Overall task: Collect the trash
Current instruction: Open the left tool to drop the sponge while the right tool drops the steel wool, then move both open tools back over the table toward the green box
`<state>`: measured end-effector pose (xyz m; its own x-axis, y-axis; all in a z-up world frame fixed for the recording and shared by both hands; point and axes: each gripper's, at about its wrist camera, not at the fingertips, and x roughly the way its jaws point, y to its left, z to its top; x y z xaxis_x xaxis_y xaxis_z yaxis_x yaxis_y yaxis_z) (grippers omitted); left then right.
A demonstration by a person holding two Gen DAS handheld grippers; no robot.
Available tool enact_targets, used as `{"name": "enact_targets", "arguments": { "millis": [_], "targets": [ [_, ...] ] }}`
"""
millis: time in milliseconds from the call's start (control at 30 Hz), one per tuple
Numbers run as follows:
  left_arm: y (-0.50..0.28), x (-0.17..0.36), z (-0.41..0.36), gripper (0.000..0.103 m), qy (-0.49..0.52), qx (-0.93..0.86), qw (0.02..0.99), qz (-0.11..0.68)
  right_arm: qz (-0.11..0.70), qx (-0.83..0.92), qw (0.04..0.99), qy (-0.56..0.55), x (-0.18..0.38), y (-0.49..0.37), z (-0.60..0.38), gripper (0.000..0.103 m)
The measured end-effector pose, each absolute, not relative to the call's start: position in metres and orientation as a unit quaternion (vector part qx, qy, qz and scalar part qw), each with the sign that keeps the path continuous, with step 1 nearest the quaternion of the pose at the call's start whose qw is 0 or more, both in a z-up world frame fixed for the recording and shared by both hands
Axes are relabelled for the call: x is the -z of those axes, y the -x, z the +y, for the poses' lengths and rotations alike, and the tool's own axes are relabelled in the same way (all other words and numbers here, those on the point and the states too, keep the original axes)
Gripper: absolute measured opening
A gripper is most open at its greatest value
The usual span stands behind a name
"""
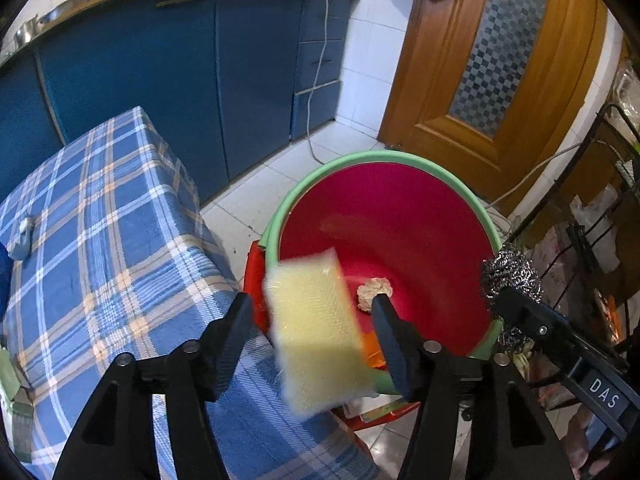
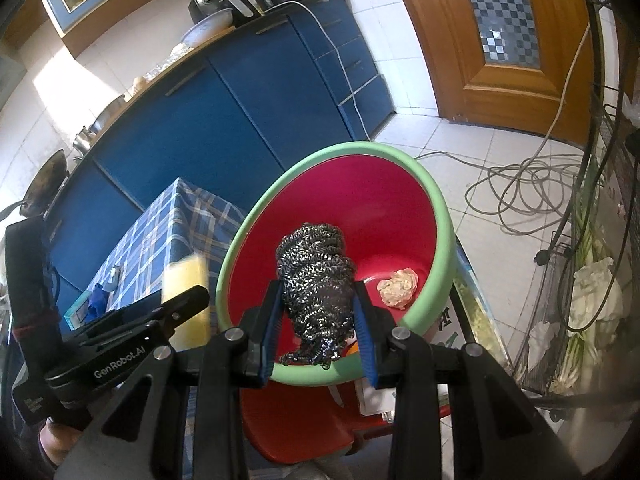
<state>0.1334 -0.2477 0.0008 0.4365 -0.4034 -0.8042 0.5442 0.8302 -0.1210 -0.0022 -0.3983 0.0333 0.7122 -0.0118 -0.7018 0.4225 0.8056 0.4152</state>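
Tilting downward over red basin [image 1: 400,216], left gripper [image 1: 312,312] is standing spread, yellow sponge [image 1: 316,332] blurred and loose between 2 fingers. Right gripper [image 2: 318,300] is clamping steel scourer [image 2: 316,276] above basin; crumpled paper [image 2: 398,288] is lying inside.

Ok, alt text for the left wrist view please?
A yellow sponge, blurred, sits between the open left gripper fingers above a red basin with a green rim holding a paper wad. At right, the right gripper clamps a steel scourer; a plaid tablecloth lies left.
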Motion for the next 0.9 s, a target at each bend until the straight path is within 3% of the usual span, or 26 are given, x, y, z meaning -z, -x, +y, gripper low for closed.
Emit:
{"name": "enact_targets", "arguments": {
  "millis": [333, 567, 667, 900],
  "targets": [
    [-0.132, -0.002, -0.246, 0.065, -0.073, 0.285, 0.843, 0.450, 0.364, 0.129, 0.877, -0.286, -0.029, -0.002, -0.398, 0.037],
    [-0.134, -0.004, -0.238, 0.065, -0.064, 0.278, 0.846, 0.450, 0.364, 0.126, 0.876, -0.290, -0.027, -0.003, -0.398, 0.044],
    [-0.133, -0.006, -0.235, 0.065, -0.062, 0.277, 0.848, 0.448, 0.354, 0.122, 0.881, -0.289, -0.031, -0.001, -0.397, 0.054],
    [-0.126, -0.019, -0.218, 0.065, -0.058, 0.266, 0.860, 0.432, 0.342, 0.118, 0.887, -0.287, -0.039, 0.002, -0.393, 0.055]
  ]
}}
